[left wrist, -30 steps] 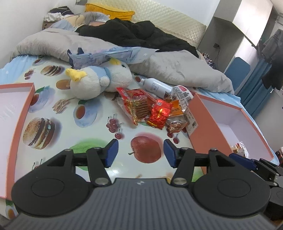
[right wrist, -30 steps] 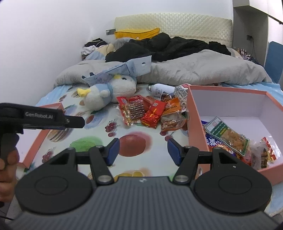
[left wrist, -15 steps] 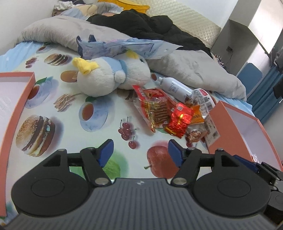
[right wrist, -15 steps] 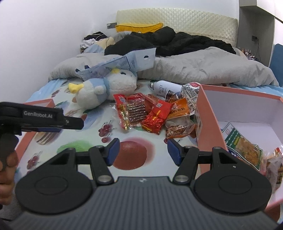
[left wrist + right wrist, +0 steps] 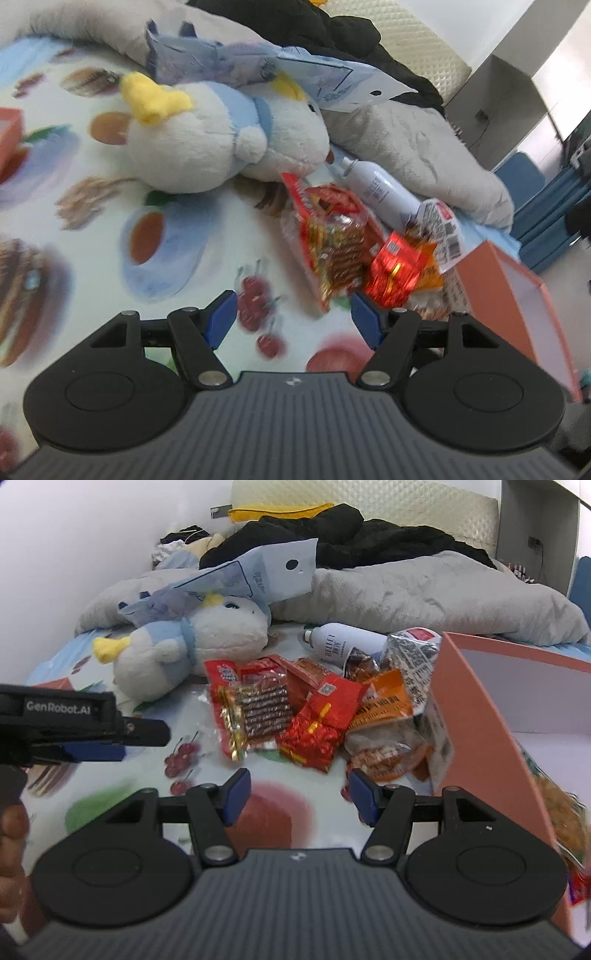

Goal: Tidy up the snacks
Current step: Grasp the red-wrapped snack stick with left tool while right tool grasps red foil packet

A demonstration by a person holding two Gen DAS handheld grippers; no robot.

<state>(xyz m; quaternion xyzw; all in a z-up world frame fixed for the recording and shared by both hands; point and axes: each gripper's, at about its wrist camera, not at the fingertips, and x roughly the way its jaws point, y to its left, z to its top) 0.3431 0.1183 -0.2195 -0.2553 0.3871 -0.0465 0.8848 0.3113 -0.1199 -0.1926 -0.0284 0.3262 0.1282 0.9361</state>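
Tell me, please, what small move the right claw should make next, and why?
Probably ease the right claw forward and down onto the shiny red packet, the pile's nearest snack. The claw is open and empty, short of the pile, and the orange box with snacks inside stands just to the right for dropping it in.

The black body of the left claw (image 5: 146, 733), seen from the right wrist view, carries the white words "GenRobot.AI". The white bottle (image 5: 347, 644) lying on the bed bears grey lettering, too blurred to read. Printing on the snack packets (image 5: 295, 712) cannot be made out.
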